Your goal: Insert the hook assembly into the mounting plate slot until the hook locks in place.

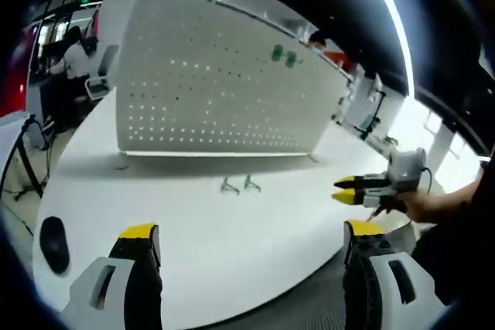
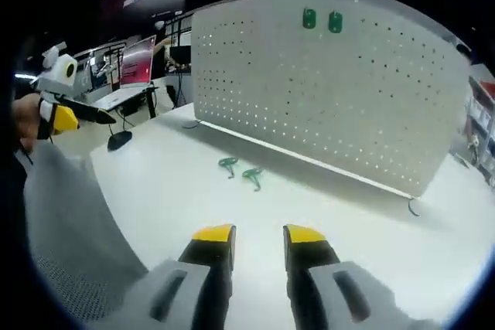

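Lying before the pegboard (image 2: 325, 90), two green hooks (image 2: 241, 171) seem untouched; left fingers (image 1: 251, 241) wide, right fingers (image 2: 259, 237) narrow.

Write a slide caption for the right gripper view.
Open right gripper faces two green hooks lying on the white table before the pegboard.
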`<act>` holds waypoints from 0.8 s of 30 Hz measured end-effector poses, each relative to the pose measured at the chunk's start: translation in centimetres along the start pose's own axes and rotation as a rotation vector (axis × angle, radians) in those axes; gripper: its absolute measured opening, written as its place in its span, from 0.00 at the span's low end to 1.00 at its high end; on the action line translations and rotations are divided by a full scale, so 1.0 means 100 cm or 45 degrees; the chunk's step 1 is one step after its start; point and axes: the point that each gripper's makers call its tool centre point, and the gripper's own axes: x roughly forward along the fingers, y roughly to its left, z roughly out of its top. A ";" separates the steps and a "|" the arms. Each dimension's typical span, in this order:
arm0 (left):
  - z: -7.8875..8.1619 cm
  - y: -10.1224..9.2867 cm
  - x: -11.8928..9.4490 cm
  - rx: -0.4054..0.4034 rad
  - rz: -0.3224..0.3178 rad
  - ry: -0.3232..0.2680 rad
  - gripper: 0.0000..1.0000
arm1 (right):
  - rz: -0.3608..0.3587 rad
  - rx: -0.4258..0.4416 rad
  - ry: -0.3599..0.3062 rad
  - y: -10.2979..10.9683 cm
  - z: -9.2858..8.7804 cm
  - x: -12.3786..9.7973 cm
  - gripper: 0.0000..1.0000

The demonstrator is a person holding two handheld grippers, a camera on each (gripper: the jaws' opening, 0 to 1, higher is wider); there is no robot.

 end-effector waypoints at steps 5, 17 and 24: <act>-0.004 0.004 0.000 -0.003 0.006 0.027 1.00 | 0.045 -0.074 -0.009 0.006 0.002 0.000 0.22; 0.004 0.015 0.010 0.004 0.029 0.025 1.00 | 0.227 -0.102 0.042 0.032 0.003 0.049 0.21; 0.003 0.020 0.014 -0.017 0.024 0.036 0.99 | 0.341 -0.082 0.066 0.050 0.016 0.089 0.21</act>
